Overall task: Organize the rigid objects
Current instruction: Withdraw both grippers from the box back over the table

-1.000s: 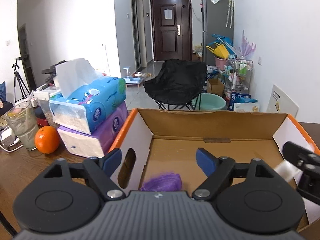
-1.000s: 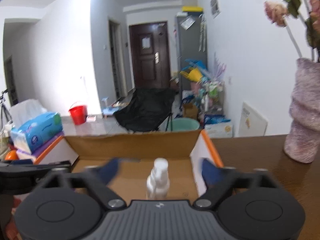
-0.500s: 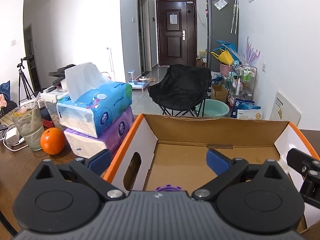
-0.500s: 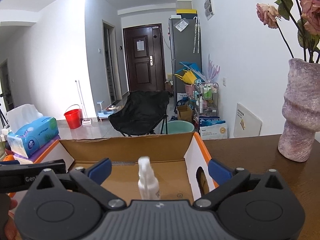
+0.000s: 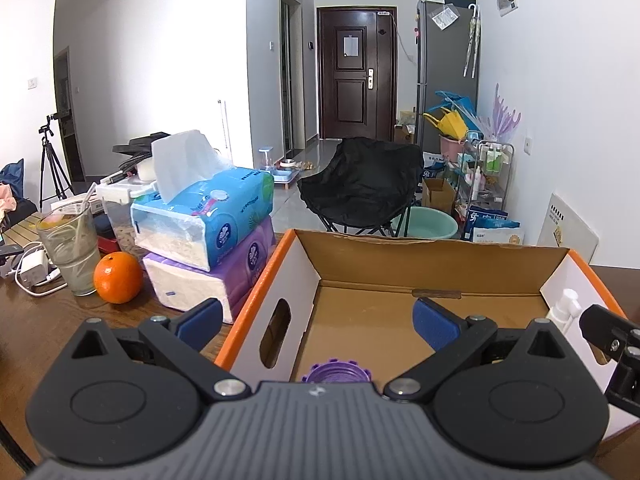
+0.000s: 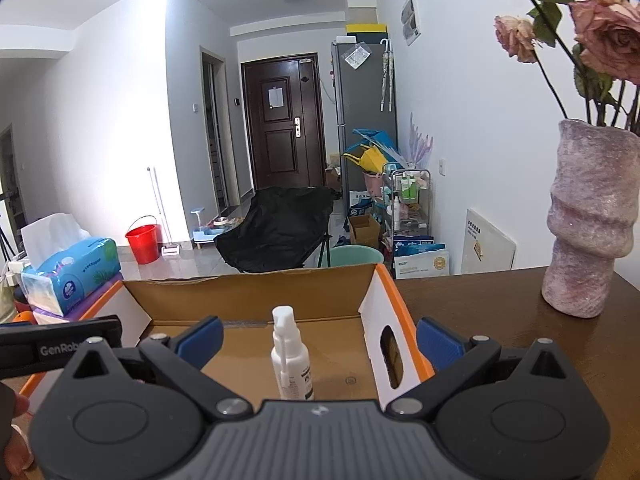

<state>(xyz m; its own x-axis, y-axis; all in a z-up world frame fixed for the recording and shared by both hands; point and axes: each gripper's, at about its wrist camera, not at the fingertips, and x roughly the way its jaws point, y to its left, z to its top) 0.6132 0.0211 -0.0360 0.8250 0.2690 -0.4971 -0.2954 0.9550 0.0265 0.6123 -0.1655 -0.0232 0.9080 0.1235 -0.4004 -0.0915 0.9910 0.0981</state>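
The left gripper point(image 5: 316, 318) hangs over the cardboard box point(image 5: 436, 256) with its fingers spread wide and nothing between the pads; a purple ridged cap point(image 5: 335, 374) peeks up at 6 o'clock, on the box floor close to the near edge. The right gripper point(image 6: 318, 338) is likewise wide apart and grips nothing. A white spray bottle point(image 6: 290, 356) stands upright on the box floor between its fingers, touching neither pad. Tissue packs point(image 5: 208, 220) and an orange point(image 5: 118, 278) sit at 9 o'clock of the box, a vase point(image 6: 588, 220) at 3 o'clock.
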